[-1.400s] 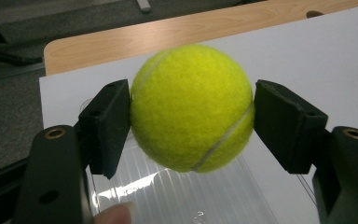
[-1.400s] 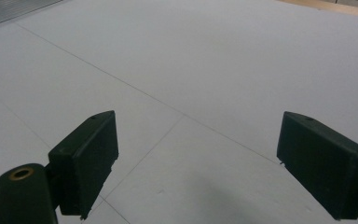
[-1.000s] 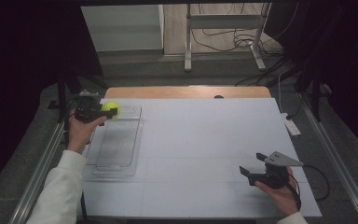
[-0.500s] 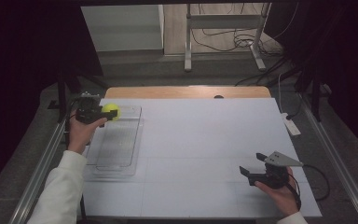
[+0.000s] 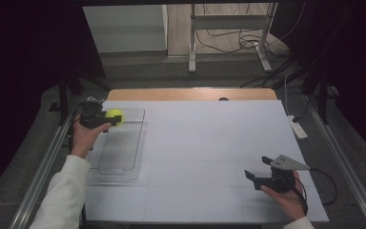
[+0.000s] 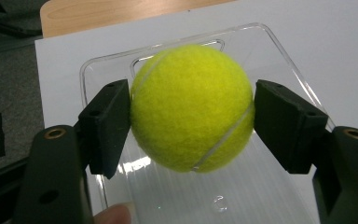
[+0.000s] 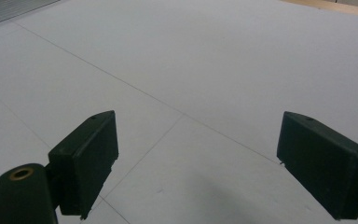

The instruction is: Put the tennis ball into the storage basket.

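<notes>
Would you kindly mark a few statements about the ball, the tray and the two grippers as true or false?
1. The left gripper grips a yellow tennis ball. True.
2. The ball rests on the floor of the clear plastic tray. False: it is held between the jaws above the tray's far end.
3. The right gripper holds a second ball. False: its jaws stand wide apart with nothing between them, over the white table cover.
4. The tray lies on the left part of the table. True.
5. The two grippers are touching. False: they are far apart, one at each side of the table.
</notes>
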Demonstrator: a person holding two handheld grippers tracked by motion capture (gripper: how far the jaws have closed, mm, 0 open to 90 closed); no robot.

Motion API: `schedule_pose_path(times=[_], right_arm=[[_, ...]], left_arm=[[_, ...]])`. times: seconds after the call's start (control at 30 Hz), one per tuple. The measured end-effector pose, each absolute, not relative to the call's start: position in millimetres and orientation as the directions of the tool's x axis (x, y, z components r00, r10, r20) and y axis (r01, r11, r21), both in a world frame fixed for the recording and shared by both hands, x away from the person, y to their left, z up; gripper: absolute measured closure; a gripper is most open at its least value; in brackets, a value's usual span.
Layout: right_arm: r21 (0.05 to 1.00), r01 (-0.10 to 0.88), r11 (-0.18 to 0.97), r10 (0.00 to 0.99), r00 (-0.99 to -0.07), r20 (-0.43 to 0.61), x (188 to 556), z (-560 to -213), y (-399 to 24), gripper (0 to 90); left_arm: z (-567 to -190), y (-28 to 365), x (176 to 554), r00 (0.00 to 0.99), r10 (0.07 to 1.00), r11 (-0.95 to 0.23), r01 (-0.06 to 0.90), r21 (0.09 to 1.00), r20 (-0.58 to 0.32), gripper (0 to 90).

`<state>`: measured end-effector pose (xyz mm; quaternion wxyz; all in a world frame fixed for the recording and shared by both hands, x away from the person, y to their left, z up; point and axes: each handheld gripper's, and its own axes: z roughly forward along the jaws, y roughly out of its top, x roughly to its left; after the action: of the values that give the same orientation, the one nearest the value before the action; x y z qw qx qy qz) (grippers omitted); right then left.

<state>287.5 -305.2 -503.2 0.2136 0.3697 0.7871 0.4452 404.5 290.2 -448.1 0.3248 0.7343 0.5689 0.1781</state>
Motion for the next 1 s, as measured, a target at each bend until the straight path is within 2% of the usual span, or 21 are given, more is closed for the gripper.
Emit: schedule_pose_path(times=[1.0], right_arm=[[0.858,0.392,0.332,0.772,-0.636,-0.008,288,-503,-305,12.7]], left_arm=[[-470,280,410,0.323,0.943,-0.212,0.765,0.608,-0.079,30.5]])
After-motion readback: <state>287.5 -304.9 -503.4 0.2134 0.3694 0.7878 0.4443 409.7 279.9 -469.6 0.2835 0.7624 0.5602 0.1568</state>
